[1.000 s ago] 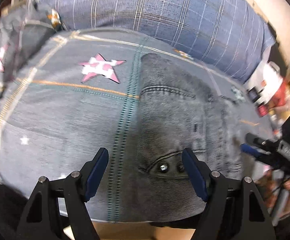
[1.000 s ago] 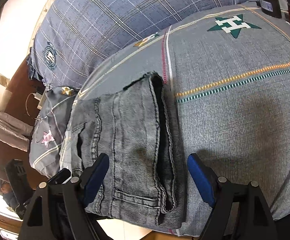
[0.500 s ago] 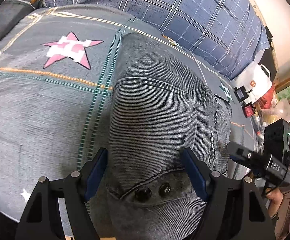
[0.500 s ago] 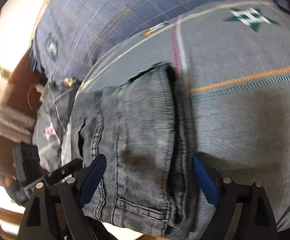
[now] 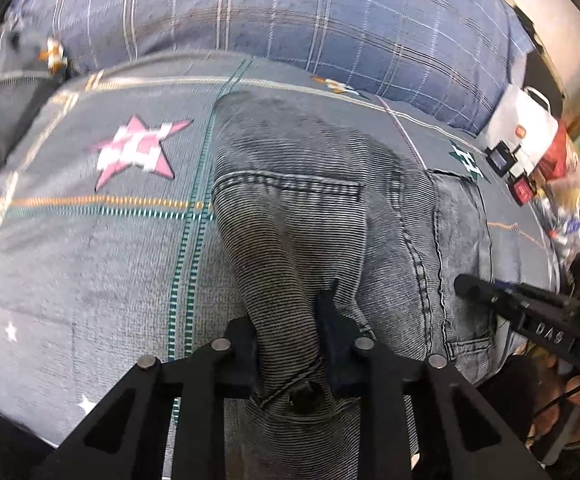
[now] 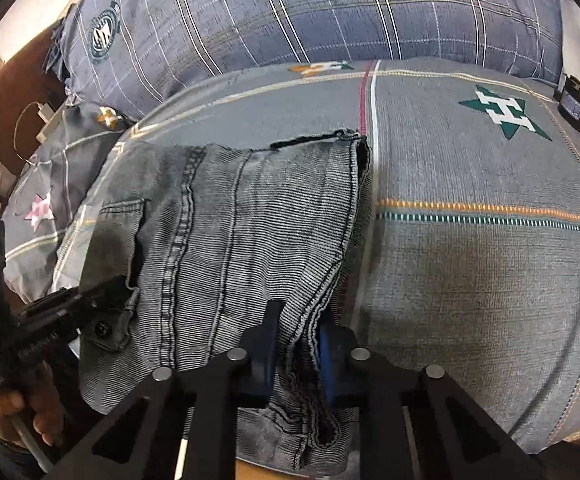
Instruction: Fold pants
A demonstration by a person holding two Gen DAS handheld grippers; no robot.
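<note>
The grey jeans [image 5: 329, 216] are lying folded on the star-patterned bedspread [image 5: 90, 264]. Jaws just closed: a waistband fold is pinched by the left gripper [image 5: 288, 340], the hem-side edge by the right gripper [image 6: 295, 344].

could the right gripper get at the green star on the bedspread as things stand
Probably not yet. The way to the green star looks clear across bare bedspread, but the right gripper has just closed on the jeans edge and would have to let go first.
</note>
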